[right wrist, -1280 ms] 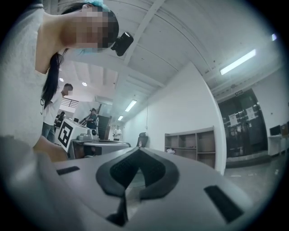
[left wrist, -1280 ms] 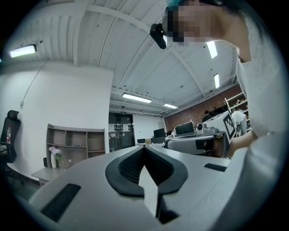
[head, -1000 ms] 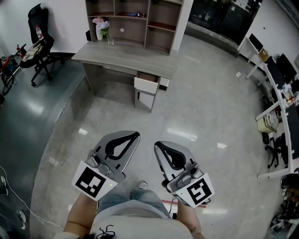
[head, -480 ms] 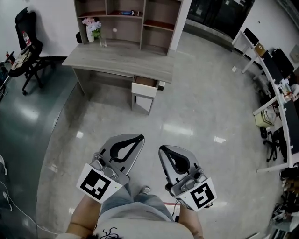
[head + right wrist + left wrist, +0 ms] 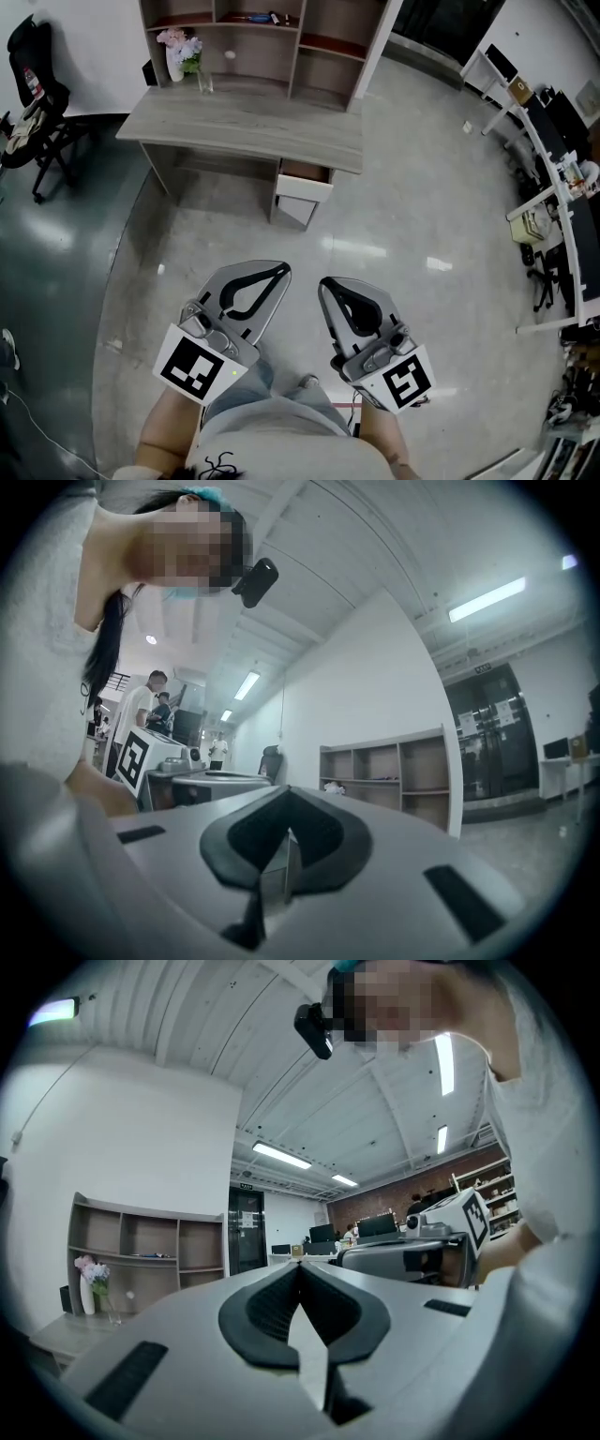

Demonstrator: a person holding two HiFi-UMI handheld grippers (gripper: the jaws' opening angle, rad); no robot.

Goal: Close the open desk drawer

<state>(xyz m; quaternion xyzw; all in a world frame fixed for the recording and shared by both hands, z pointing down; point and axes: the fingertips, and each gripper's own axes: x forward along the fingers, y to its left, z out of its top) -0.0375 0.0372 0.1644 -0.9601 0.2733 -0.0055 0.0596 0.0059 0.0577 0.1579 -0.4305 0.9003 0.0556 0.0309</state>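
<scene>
At the far left, a black office chair (image 5: pixel 36 89) is standing on the dark part of the floor. To its right, a vase of flowers (image 5: pixel 178 56) is sitting at the left rear of the grey surface (image 5: pixel 234 127), and an open shelf unit (image 5: pixel 281 37) is rising along the back edge.

The left tool (image 5: pixel 272 272) is hanging low in the near foreground, over the pale floor (image 5: pixel 422 244), pointing toward the surface and well apart from it. Its jaws are meeting at the tips and are gripping nothing – the left gripper view is showing only the room beyond them.

The drawer (image 5: pixel 305 186) is sitting under the right end of the surface. It is standing pulled out, its white front is facing the person, and a strip of brown interior is showing behind that front.

The right tool (image 5: pixel 328 284) is hanging just beside the left one, pointing the same way. Its jaws are likewise resting together at the tips, with nothing between them.

At the far right, white desks (image 5: pixel 553 187) are lining the edge of the room.
</scene>
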